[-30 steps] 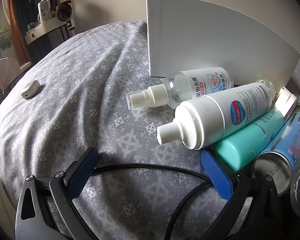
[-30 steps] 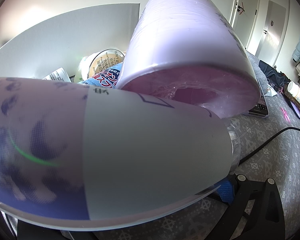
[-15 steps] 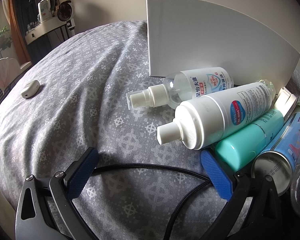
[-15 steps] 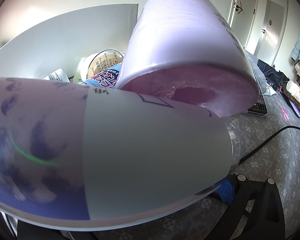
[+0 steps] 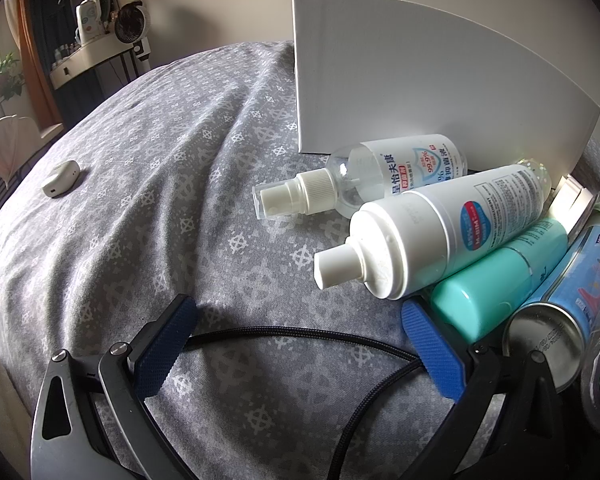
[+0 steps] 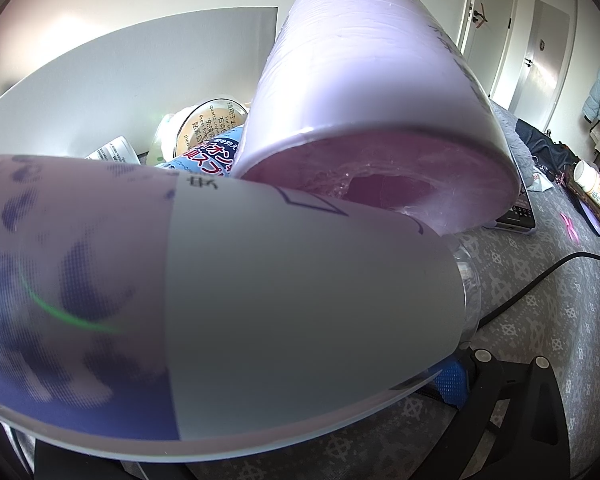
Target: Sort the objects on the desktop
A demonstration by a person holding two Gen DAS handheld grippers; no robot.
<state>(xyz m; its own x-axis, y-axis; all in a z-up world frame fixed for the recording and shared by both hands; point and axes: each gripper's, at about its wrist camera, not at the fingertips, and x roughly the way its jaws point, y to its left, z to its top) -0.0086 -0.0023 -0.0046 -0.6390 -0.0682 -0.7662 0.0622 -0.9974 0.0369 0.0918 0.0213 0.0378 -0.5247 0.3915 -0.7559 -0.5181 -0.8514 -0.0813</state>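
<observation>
On the grey patterned cloth [image 5: 148, 184], bottles lie side by side against a white board [image 5: 412, 80]: a clear spray bottle [image 5: 380, 176], a white foam bottle [image 5: 440, 228], a teal bottle [image 5: 500, 276] and a blue aerosol can [image 5: 572, 292]. My left gripper [image 5: 296, 316] is open just in front of them, with only a black cable [image 5: 284, 332] between its fingers. In the right wrist view, a big bottle with a white and purple label [image 6: 260, 288] lies crosswise over my right gripper [image 6: 296, 352]. Only its right blue pad [image 6: 452, 384] shows, set wide. A lilac cylinder [image 6: 380, 100] lies behind.
A small white device [image 5: 60, 178] lies far left on the cloth. At the right, a black cable [image 6: 540, 276] crosses the cloth, with a dark flat device [image 6: 518, 212], a pill bottle [image 6: 592, 184] and small items beyond. A shelf with a fan [image 5: 100, 52] stands at back left.
</observation>
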